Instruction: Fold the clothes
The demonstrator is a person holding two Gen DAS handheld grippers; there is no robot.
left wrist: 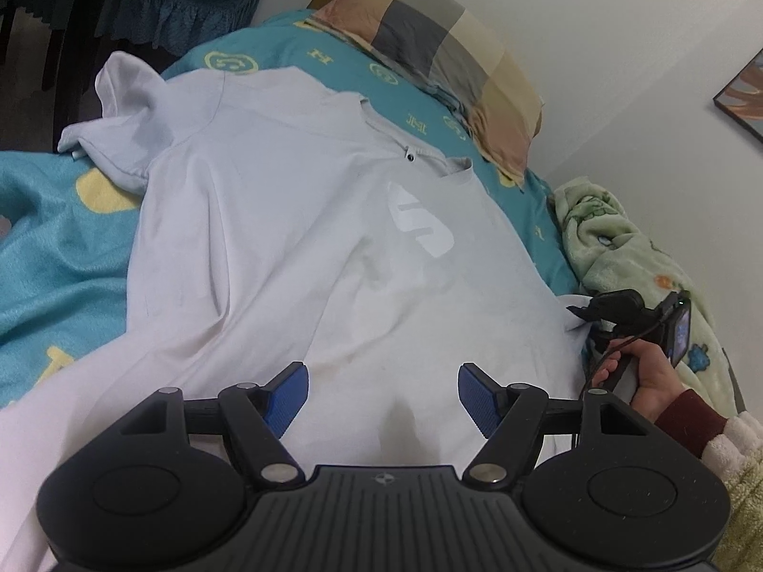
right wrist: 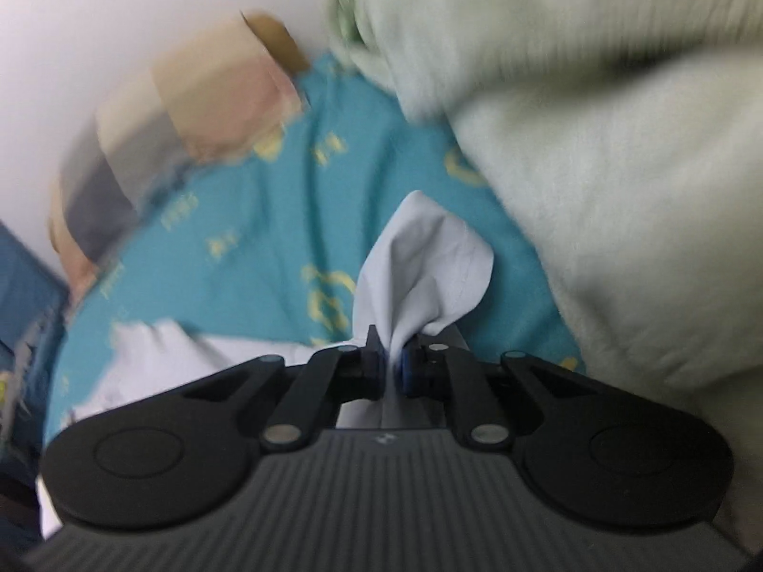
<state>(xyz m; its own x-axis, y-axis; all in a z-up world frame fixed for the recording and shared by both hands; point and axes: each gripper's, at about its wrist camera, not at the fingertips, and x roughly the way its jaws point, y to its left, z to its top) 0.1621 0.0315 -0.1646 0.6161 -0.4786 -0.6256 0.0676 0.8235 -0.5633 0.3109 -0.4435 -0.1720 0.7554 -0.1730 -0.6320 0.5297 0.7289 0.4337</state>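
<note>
A white polo shirt [left wrist: 295, 238] with a white logo lies spread on the teal bedsheet [left wrist: 57, 257], collar toward the pillow. My left gripper [left wrist: 381, 395] is open and empty, hovering over the shirt's lower part. My right gripper [right wrist: 392, 367] is shut on a bunched corner of the white shirt [right wrist: 424, 267]. In the left wrist view the right gripper [left wrist: 579, 312] shows at the shirt's right edge, pinching the fabric. The right wrist view is blurred.
A checked pillow [left wrist: 443, 47] lies at the bed's head against the white wall. A pale green fleece blanket [left wrist: 620, 248] is heaped along the right side, also in the right wrist view [right wrist: 596, 143]. A blue ruffled cloth [left wrist: 181, 5] hangs far left.
</note>
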